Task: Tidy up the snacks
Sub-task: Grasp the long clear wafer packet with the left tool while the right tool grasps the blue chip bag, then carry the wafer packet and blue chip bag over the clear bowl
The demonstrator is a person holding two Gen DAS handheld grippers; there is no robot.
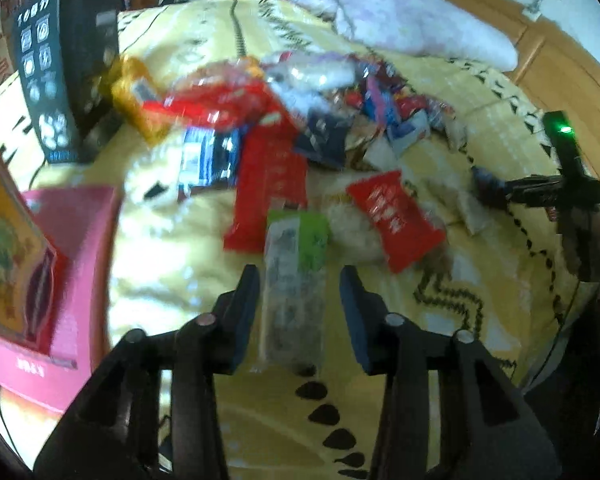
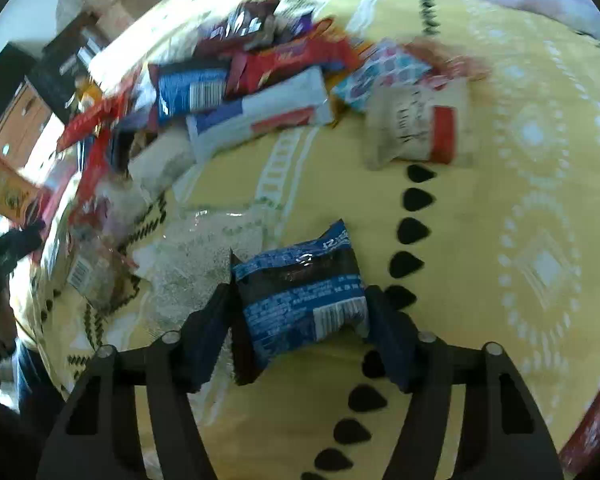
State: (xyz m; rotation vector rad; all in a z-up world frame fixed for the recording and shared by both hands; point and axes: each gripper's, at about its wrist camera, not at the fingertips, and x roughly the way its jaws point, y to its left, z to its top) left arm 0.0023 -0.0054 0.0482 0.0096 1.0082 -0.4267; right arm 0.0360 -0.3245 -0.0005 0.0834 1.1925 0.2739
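A heap of snack packets (image 1: 284, 112) lies on a yellow patterned bedspread (image 1: 172, 248). In the left wrist view a long clear packet with a green top (image 1: 296, 240) lies lengthwise between the fingers of my left gripper (image 1: 299, 276). The gripper is open, with a gap on the packet's right side. In the right wrist view my right gripper (image 2: 299, 296) is shut on a small blue and black packet (image 2: 300, 276), a pad pressing each side. A clear packet (image 2: 204, 252) lies flat just left of it. The heap (image 2: 236, 80) is farther up.
A pink box (image 1: 72, 264) stands at the left with an orange printed box (image 1: 8, 256) leaning on it. A tall black box (image 1: 60, 68) stands behind. Pale bedding (image 1: 412, 20) lies at the far side, and a wooden bed frame (image 1: 560, 72) borders the right.
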